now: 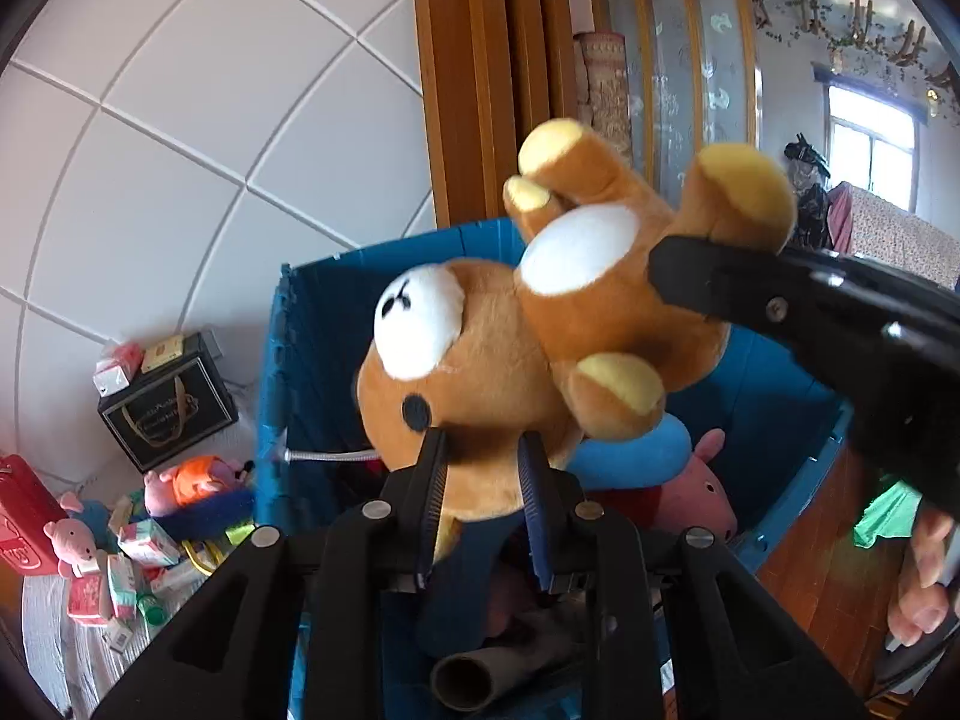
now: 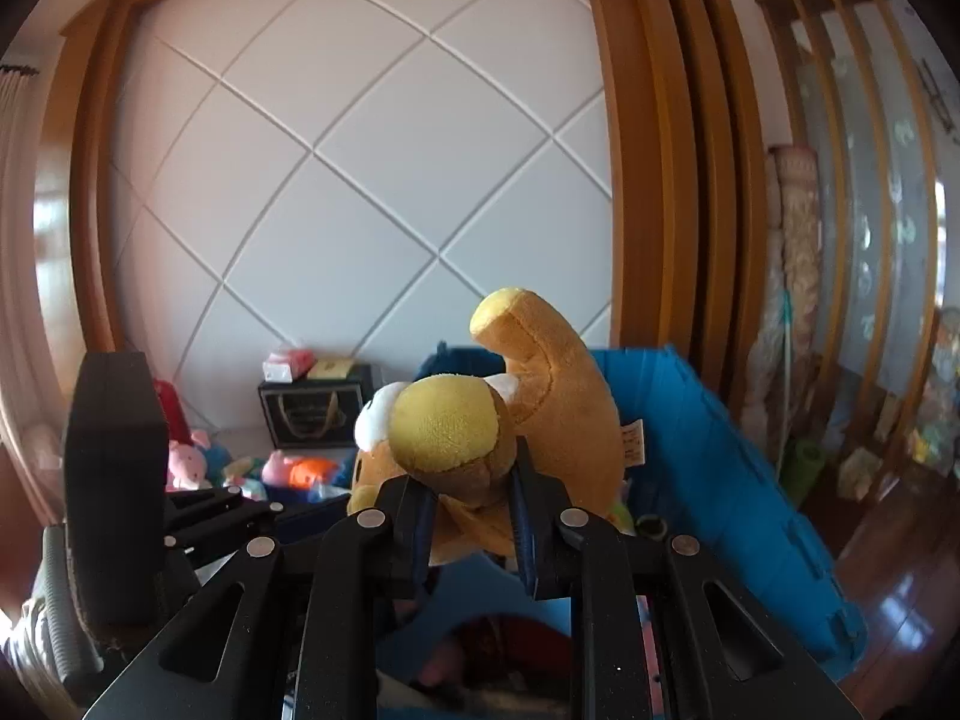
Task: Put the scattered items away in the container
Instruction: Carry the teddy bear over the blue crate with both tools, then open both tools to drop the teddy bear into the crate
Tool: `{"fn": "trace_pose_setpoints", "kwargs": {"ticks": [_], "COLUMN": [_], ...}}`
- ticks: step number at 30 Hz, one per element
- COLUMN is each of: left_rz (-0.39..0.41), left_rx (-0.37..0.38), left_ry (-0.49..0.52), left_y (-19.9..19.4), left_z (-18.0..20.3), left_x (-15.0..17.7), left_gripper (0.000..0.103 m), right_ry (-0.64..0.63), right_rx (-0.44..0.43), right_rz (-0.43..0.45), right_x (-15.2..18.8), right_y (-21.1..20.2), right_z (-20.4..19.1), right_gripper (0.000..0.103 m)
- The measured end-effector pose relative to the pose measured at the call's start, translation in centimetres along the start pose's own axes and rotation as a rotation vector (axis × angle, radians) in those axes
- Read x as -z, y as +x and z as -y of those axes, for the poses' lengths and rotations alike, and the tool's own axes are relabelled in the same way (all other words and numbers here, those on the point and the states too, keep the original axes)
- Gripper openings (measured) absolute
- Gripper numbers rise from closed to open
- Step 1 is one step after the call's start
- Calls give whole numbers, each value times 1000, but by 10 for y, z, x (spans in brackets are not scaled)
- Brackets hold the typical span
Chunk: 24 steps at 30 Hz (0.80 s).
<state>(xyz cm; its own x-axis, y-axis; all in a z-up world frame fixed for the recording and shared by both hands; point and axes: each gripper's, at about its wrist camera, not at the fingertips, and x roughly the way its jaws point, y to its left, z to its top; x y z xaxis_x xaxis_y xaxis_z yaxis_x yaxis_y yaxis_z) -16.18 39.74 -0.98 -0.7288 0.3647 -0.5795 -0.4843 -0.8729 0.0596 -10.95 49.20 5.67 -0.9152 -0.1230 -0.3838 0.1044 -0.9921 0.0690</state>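
Note:
A brown teddy bear (image 1: pixel 510 348) with yellow paws hangs head-down over the blue container (image 1: pixel 318 348), carried by both grippers. My left gripper (image 1: pixel 483 450) is shut on its head, just beside the black eye. My right gripper (image 1: pixel 678 267) reaches in from the right and is shut on one leg. In the right wrist view that right gripper (image 2: pixel 471 483) clamps the leg just behind the yellow sole of the teddy bear (image 2: pixel 564 408), with the blue container (image 2: pixel 708 432) below and behind. Inside the container lie a pink pig plush (image 1: pixel 702 492) and a blue cushion (image 1: pixel 636 450).
Left of the container lies a heap of scattered items: pig plushes (image 1: pixel 75 537), an orange plush (image 1: pixel 198 480), small cartons (image 1: pixel 147 543), a black gift bag (image 1: pixel 165 414) and a red case (image 1: pixel 21 522). A white quilted wall and a wooden door frame (image 1: pixel 462 78) stand behind. A hand (image 1: pixel 924 582) shows at right.

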Motion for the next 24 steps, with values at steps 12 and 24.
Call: {"fn": "trace_pose_setpoints", "kwargs": {"ticks": [12,24], "left_rz": [-156,-144], "left_rx": [-121,-84], "left_ry": [-47,-47], "left_y": [36,29], "left_z": [43,74], "left_x": [10,23], "left_gripper": [52,60], "right_ry": [72,-56], "right_rx": [-58,147], "right_rz": [-287,-370], "right_x": [56,70], "right_y": [38,30], "right_z": [106,138], "right_gripper": [23,23]}}
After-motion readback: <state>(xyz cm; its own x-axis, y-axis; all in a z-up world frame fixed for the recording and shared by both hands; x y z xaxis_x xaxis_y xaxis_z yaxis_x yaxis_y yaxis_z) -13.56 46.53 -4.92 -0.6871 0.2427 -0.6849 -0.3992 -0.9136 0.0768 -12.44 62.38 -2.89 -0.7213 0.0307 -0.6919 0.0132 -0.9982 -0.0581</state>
